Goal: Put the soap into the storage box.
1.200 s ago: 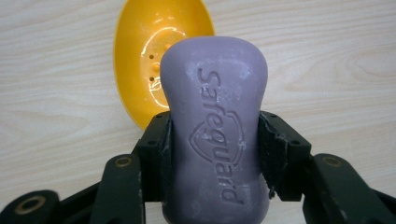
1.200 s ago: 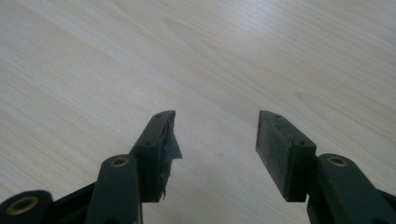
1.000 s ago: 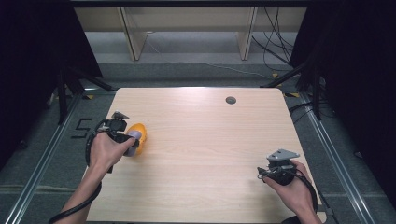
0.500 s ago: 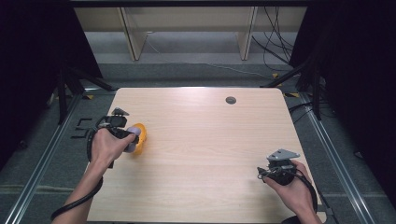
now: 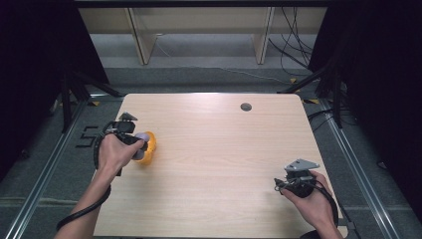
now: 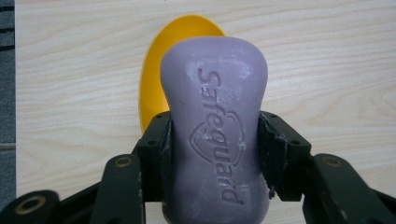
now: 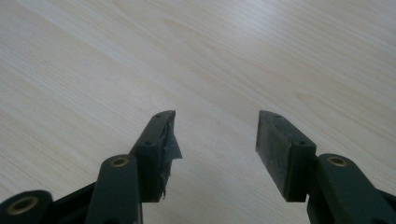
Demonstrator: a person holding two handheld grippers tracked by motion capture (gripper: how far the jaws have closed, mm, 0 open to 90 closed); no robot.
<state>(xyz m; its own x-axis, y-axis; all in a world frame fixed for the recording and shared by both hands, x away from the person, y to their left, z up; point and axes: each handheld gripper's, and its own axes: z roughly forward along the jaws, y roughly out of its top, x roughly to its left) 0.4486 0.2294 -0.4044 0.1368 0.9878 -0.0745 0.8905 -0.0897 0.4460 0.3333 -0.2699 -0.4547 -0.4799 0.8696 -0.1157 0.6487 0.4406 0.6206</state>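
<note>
A purple bar of soap [image 6: 215, 135] stamped "Safeguard" sits clamped between the black jaws of my left gripper [image 6: 214, 140]. Under and beyond it lies a yellow dish [image 6: 159, 79] on the wooden table [image 6: 327, 70]. In the high view the left gripper [image 5: 137, 144] is at the table's left side, with the purple soap [image 5: 143, 136] over the yellow dish [image 5: 150, 148]. My right gripper [image 7: 215, 144] stands open over bare wood, nothing between its jaws. In the high view the right gripper [image 5: 291, 183] is near the front right corner of the table [image 5: 224, 149].
A small dark round hole [image 5: 246, 106] marks the table's far side. Metal rails [image 5: 45, 169] run along the floor on both sides. Wooden shelf legs [image 5: 139, 40] and cables [image 5: 293, 45] stand beyond the far edge.
The left hand has shifted slightly along the table's left side, carrying the soap over the yellow dish. The right gripper has stayed where it was.
</note>
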